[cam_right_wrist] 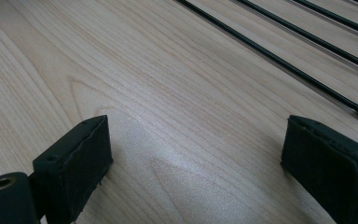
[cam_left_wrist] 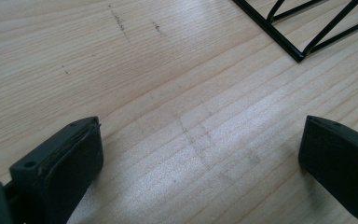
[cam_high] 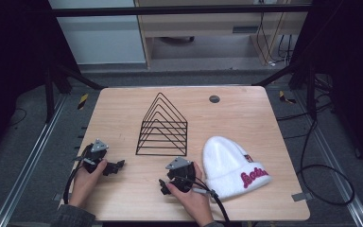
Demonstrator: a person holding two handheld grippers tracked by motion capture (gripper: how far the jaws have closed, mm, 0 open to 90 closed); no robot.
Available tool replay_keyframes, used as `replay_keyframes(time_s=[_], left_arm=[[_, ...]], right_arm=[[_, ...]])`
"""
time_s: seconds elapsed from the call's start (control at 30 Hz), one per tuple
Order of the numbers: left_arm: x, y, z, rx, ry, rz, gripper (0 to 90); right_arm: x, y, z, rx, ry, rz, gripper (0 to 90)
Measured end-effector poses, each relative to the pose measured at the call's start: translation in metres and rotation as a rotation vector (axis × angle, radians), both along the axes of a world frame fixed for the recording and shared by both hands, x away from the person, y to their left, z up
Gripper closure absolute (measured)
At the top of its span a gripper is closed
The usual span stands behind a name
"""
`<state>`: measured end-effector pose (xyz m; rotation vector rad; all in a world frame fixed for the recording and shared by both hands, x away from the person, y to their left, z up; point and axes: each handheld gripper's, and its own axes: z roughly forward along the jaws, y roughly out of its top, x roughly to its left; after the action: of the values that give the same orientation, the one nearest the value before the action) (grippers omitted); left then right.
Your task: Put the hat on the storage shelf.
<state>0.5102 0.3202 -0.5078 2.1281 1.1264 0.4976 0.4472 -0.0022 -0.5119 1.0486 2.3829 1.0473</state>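
A black wire rack (cam_high: 162, 126) of triangular frames stands in the middle of the wooden table (cam_high: 246, 113). A white knitted beanie (cam_high: 230, 166) with red lettering lies at the front right. My left gripper (cam_high: 116, 166) rests low at the front left, held by a hand, its jaws wide apart over bare wood (cam_left_wrist: 200, 154). My right gripper (cam_high: 164, 185) sits just left of the beanie, also open with nothing between its pads (cam_right_wrist: 196, 163). A corner of the rack (cam_left_wrist: 298, 42) shows in the left gripper view, and its base wires (cam_right_wrist: 307, 60) in the right gripper view.
A small dark round disc (cam_high: 214, 99) is set into the table near the far edge. Cables trail from the right gripper off the front edge and over the floor at right. Metal frame bars stand around the table.
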Motion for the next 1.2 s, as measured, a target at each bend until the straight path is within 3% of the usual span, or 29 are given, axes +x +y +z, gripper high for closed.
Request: replay_keyframes(time_s=[0.53, 0.7, 0.83, 0.87, 0.93, 1.07, 1.2], left_arm=[[-0.001, 0.000, 0.000, 0.001, -0.001, 0.003, 0.0], [-0.001, 0.000, 0.000, 0.000, -0.001, 0.005, 0.0], [-0.001, 0.000, 0.000, 0.000, -0.001, 0.005, 0.0], [-0.001, 0.000, 0.000, 0.000, -0.001, 0.005, 0.0], [-0.001, 0.000, 0.000, 0.000, -0.001, 0.005, 0.0], [-0.002, 0.000, 0.000, 0.001, -0.002, 0.005, 0.0], [-0.002, 0.000, 0.000, 0.000, -0.001, 0.005, 0.0]], right_arm=[[0.000, 0.000, 0.000, 0.002, 0.003, 0.000, 8.5], [-0.004, -0.003, 0.002, -0.002, 0.000, -0.025, 12.6], [-0.007, -0.017, 0.015, 0.024, 0.003, -0.052, 12.7], [-0.008, -0.024, 0.024, 0.007, -0.009, -0.061, 13.5], [-0.008, -0.027, 0.027, 0.002, -0.009, -0.057, 13.6], [-0.005, -0.049, 0.046, -0.072, -0.010, -0.054, 15.7], [0.001, -0.066, 0.055, -0.103, 0.002, -0.065, 16.8]])
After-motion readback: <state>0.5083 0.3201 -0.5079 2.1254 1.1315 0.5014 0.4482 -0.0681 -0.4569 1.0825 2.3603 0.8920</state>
